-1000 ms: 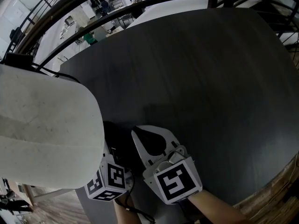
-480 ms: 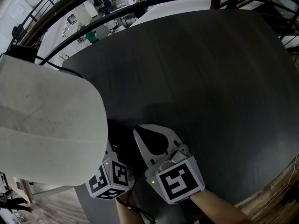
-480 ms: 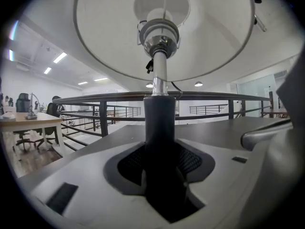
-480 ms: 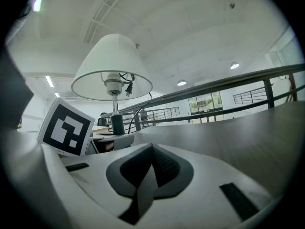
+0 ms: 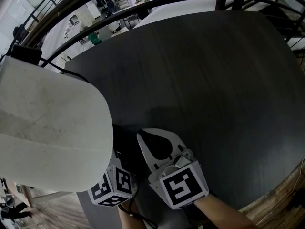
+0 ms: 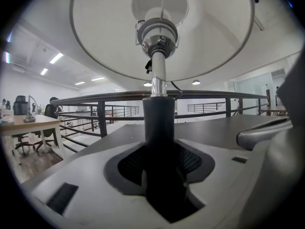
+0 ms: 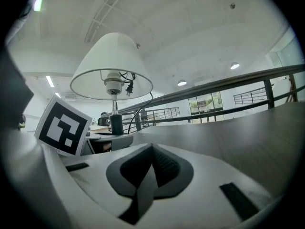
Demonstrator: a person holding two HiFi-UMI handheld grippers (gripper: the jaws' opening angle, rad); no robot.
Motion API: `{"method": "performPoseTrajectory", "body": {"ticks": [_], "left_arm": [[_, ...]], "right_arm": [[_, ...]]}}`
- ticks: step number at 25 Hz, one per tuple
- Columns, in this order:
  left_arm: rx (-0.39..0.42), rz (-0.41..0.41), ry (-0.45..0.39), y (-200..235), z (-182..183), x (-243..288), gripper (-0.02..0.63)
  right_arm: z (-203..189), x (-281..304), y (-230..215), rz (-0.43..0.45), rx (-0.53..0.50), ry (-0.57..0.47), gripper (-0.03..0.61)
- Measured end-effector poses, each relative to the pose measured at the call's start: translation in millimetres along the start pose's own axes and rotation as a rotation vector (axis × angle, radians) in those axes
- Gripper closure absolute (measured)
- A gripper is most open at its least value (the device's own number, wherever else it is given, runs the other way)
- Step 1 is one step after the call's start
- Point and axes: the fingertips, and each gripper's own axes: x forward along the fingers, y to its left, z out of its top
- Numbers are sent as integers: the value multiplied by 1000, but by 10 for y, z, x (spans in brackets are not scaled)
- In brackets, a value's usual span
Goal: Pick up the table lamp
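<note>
The table lamp's white shade (image 5: 47, 128) fills the left of the head view and covers the left gripper's jaws; only that gripper's marker cube (image 5: 113, 186) shows below it. In the left gripper view the lamp's dark stem (image 6: 158, 120) stands upright between the jaws of my left gripper (image 6: 159, 151), under the shade (image 6: 109, 37). The jaws have just been closing and the pads press on the stem. My right gripper (image 5: 152, 140) rests just right of the lamp, shut with nothing in it (image 7: 151, 149). Its view shows the lamp (image 7: 112, 61) to the left.
The lamp stands near the front left of a round dark table (image 5: 205, 70). A black cable (image 5: 52, 68) runs from the shade's far side toward a black box (image 5: 26, 54). A dark railing (image 5: 143, 6) curves behind the table, with an office floor far below.
The left gripper's marker cube has rolled slightly under the shade. The lamp and the right gripper have stayed where they were.
</note>
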Motion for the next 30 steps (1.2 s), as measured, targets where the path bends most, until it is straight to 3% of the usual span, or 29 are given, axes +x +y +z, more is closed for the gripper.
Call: {"method": "performPoseTrajectory", "body": {"ticks": [9, 23, 30], "left_arm": [[85, -1, -10, -46, 56, -152, 411], [-72, -18, -1, -28, 31, -299, 413], [-50, -17, -1, 4, 123, -427, 414]], "right_arm": [[20, -67, 109, 12, -1, -11, 583], [124, -155, 85, -18, 12, -17, 583], [247, -205, 141, -18, 3, -26, 583]]}}
